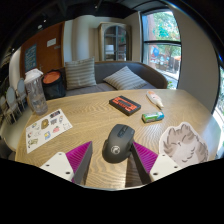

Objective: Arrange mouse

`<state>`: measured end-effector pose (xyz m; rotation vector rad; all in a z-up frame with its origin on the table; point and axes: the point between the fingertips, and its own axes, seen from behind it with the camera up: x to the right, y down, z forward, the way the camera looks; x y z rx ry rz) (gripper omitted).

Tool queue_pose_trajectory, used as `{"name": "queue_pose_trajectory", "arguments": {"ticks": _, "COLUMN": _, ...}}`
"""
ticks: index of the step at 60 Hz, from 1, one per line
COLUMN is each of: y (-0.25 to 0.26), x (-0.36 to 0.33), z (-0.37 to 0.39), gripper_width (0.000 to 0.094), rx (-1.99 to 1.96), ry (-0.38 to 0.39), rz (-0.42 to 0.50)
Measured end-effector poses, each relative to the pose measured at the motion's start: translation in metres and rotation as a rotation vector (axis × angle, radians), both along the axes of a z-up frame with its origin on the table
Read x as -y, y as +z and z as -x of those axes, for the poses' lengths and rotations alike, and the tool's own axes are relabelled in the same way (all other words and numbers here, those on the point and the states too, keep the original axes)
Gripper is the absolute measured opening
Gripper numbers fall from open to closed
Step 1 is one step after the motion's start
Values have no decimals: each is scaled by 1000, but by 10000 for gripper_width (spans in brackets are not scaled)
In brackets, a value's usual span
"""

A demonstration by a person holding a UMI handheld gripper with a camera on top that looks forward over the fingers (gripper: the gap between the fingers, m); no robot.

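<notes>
A black computer mouse lies on the wooden table, just ahead of my gripper. Its rear end reaches in between the fingertips, with a gap at either side. The fingers with their magenta pads stand open, one at each side of the mouse's rear. A cat-shaped mouse mat lies to the right of the mouse.
A black-and-red box lies beyond the mouse, with a green item and a pale object to its right. A printed sheet lies at the left, near a clear bottle. A grey sofa stands behind the table.
</notes>
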<state>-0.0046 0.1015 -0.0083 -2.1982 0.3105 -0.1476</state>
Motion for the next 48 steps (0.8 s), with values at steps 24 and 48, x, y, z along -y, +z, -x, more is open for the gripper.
{"name": "queue_pose_trajectory", "arguments": {"ticks": 24, "y": -10, "x": -66, "z": -11, "gripper_width": 669, "rx": 55, "ry": 59, "rz": 63}}
{"name": "queue_pose_trajectory", "arguments": {"ticks": 48, "y": 43, "x": -4, "z": -47, "gripper_width": 405, "rx": 179, "ry": 24, "rz": 40}}
